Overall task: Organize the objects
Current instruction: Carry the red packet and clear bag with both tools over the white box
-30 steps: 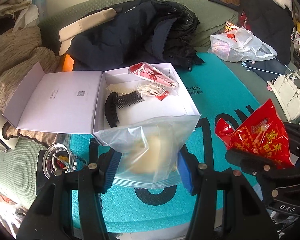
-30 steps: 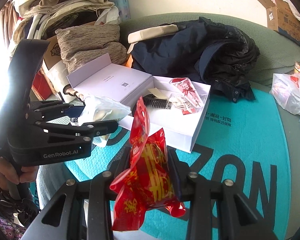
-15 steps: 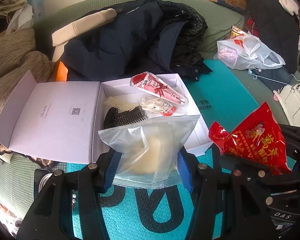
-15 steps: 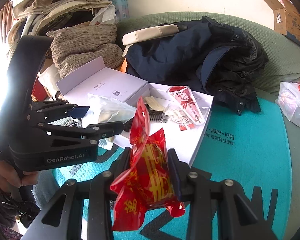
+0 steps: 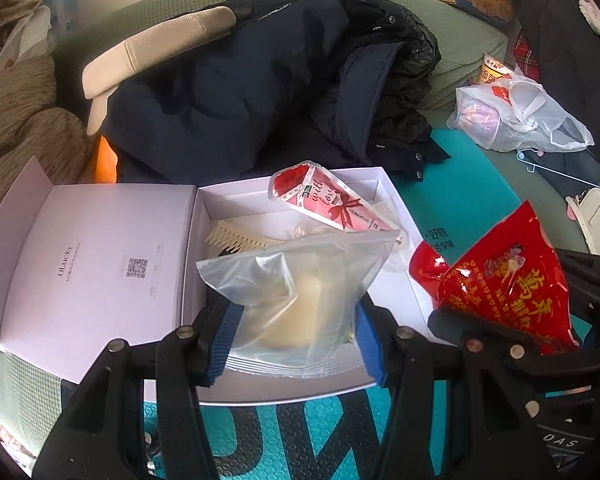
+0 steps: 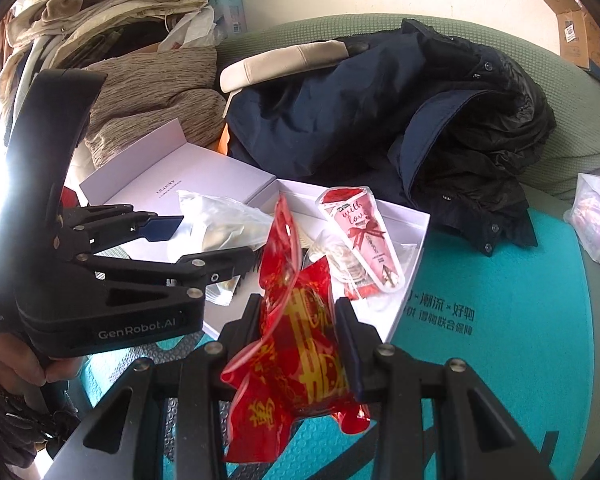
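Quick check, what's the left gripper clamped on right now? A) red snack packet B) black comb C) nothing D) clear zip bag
D: the left gripper has its blue pads pressed on the clear zip bag, above the open white box; the red snack packet sits in the right gripper.

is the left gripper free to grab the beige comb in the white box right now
Probably not: the left gripper is shut on a clear zip bag, which hangs over the beige comb in the white box.

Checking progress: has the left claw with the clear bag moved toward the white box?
Yes. The left claw carried the clear bag forward over the white box.
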The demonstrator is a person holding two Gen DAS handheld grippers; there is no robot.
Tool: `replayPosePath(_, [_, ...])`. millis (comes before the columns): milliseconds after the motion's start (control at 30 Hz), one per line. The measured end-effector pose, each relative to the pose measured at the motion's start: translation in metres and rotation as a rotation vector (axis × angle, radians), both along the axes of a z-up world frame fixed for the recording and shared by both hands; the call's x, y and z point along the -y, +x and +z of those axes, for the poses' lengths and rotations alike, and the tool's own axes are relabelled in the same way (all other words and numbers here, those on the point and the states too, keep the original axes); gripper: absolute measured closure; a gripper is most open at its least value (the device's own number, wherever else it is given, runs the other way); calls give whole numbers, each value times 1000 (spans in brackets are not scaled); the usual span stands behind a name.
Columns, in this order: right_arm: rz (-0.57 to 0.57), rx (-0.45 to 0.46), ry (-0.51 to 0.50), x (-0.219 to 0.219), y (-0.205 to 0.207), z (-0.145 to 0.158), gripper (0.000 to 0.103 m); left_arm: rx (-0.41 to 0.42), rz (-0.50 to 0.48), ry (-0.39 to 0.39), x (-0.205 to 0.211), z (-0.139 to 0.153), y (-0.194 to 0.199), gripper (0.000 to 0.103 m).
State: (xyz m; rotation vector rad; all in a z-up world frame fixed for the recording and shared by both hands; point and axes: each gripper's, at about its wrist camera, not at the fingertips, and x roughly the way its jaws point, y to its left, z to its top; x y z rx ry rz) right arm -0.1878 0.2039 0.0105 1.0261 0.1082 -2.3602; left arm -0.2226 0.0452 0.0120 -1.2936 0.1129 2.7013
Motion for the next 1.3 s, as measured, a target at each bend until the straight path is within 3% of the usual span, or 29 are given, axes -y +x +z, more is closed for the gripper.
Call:
replayPosePath(667, [0, -12, 36, 9, -65, -22, 67, 41, 79, -35, 14, -51, -79, 51])
replayPosePath(1167, [-24, -43, 125, 25, -87, -50, 67, 113, 88, -98, 5, -90, -104, 51])
replayPosePath(1300, [-12, -11, 116, 27, -88, -58, 67, 158, 96, -92, 4, -101, -107, 51])
